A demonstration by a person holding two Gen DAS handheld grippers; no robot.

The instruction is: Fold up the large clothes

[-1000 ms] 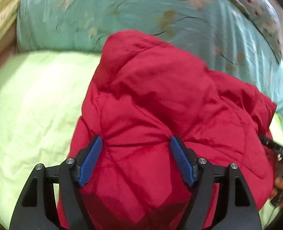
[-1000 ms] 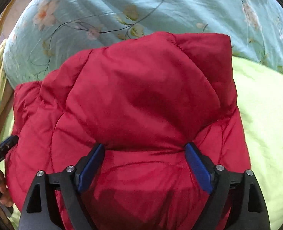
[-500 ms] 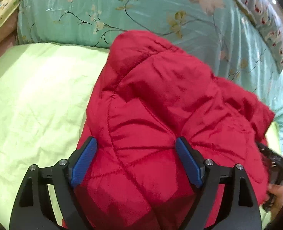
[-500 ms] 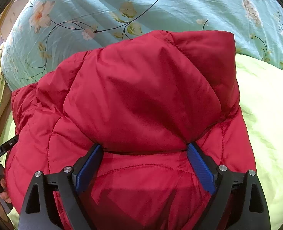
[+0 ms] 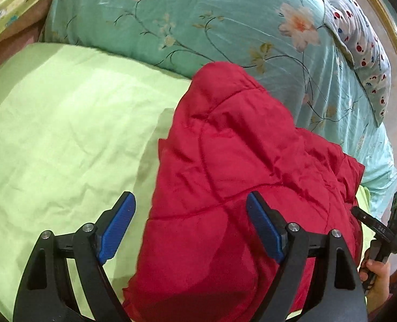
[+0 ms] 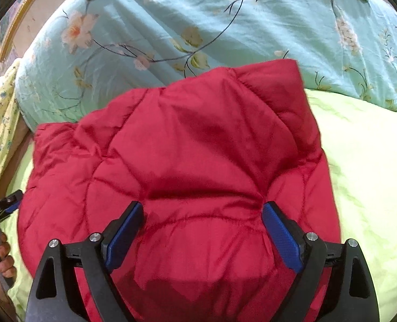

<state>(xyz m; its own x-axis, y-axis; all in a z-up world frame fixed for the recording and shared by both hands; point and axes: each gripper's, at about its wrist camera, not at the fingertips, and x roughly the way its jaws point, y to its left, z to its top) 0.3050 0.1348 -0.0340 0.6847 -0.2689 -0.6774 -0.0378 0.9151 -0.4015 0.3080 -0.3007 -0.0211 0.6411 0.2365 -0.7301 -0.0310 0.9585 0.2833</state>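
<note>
Folded red jacket (image 5: 238,187) lay ahead & right of open, empty left tool (image 5: 190,230), directly under open right tool (image 6: 202,230), w/ bed (image 5: 64,134) at left.

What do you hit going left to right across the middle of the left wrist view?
Light green bedsheet → red quilted jacket → teal floral duvet.
</note>
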